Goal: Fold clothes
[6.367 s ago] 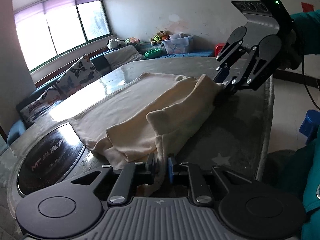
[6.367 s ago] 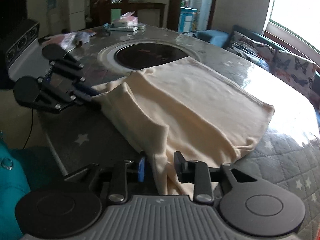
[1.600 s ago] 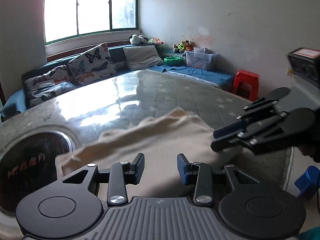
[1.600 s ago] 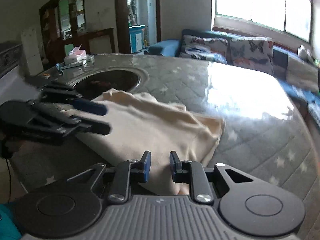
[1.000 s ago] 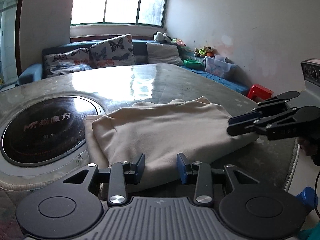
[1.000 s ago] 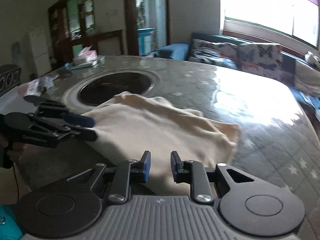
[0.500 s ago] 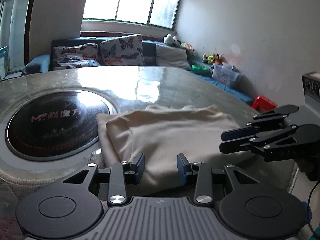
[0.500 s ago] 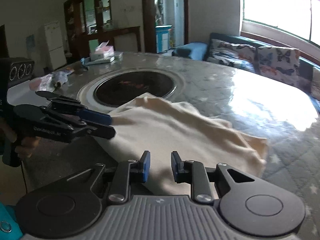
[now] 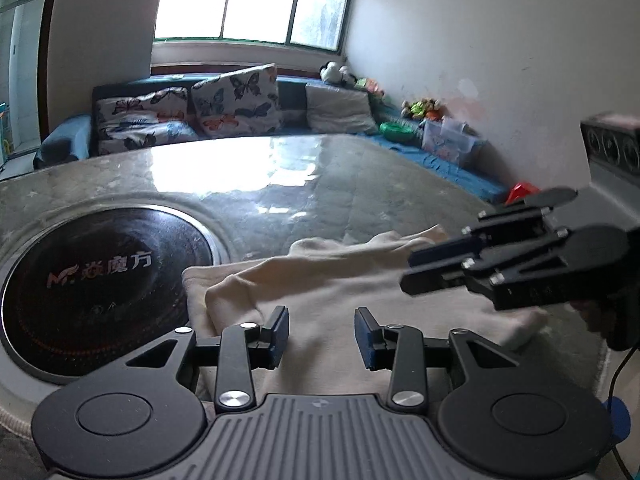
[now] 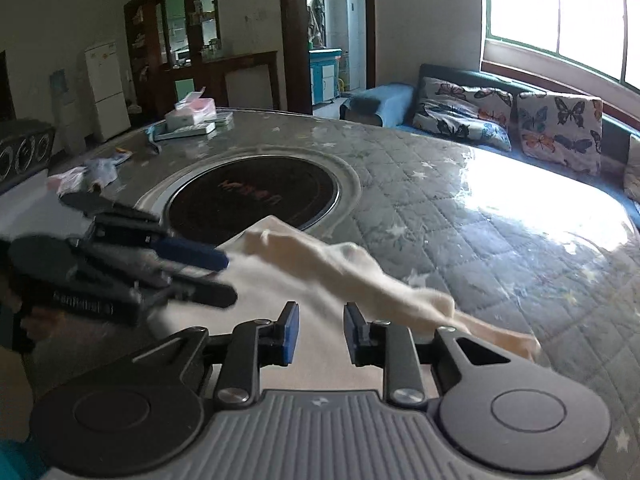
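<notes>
Near the table's (image 10: 460, 216) front edge, beside the round black hob (image 9: 92, 280), lies the folded cream garment (image 9: 328, 292). Above it hover the left gripper (image 9: 322, 334) and right gripper (image 10: 318, 334), both narrowly parted and holding nothing.

The cream garment (image 9: 360, 280) looked like soft, matt knit cloth. The table (image 10: 460, 216) wore quilted fabric under a glossy clear sheet. Its round black inset (image 9: 100, 276) shone like glass; the fingers (image 9: 280, 330) were matt plastic.

Near edge of cream garment (image 9: 340, 300) behind gripper body.
</notes>
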{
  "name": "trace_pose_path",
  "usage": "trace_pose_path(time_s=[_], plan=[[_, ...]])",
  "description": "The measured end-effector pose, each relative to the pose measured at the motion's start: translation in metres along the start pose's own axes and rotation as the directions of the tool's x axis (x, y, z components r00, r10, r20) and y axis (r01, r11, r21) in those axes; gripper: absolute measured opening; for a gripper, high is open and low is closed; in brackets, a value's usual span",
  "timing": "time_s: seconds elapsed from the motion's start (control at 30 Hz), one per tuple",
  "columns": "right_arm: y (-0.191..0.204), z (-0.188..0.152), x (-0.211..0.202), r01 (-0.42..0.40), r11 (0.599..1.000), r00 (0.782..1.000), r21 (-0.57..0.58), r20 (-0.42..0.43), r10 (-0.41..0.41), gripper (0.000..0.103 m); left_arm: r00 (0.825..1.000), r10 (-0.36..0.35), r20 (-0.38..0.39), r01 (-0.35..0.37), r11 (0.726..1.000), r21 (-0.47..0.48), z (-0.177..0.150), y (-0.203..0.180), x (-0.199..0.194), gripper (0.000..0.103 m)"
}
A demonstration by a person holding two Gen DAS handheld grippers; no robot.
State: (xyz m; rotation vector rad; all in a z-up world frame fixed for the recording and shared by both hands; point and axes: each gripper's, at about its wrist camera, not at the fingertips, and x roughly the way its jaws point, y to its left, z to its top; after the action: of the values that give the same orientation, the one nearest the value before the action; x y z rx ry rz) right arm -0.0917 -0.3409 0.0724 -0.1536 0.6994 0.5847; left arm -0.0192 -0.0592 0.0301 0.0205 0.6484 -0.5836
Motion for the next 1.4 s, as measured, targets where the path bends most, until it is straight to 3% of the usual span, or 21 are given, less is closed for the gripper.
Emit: trace_pose_path(time_s=[0.33,0.83,1.03,1.2,1.4], plan=[[-0.022,0.015,0.057,0.0,0.997,0.999,0.074,-0.052,0.004,0.024,1.0,-0.028,-0.013,0.027,0.999,-0.028,0.0,0.009,0.006,0.039],[-0.034,0.019,0.046,0.023,0.991,1.0,0.134,-0.013,-0.021,0.024,1.0,-0.004,-0.01,0.003,0.998,-0.063,0.005,0.013,0.003,0.042],[-0.045,0.015,0.053,0.023,0.983,0.999,0.184,-0.037,-0.017,0.024,0.999,0.022,-0.028,-0.024,0.995,-0.094,0.005,0.019,0.004,0.042],[-0.031,0.019,0.037,0.03,0.992,0.999,0.126,-0.021,-0.027,0.025,0.998,0.061,-0.021,-0.062,0.994,-0.095,0.003,0.022,-0.004,0.042],[0.002,0.018,0.013,0.009,1.0,1.0,0.016,-0.002,-0.009,0.033,0.993,0.113,-0.038,-0.116,0.99,-0.078,-0.004,0.024,-0.002,0.043]])
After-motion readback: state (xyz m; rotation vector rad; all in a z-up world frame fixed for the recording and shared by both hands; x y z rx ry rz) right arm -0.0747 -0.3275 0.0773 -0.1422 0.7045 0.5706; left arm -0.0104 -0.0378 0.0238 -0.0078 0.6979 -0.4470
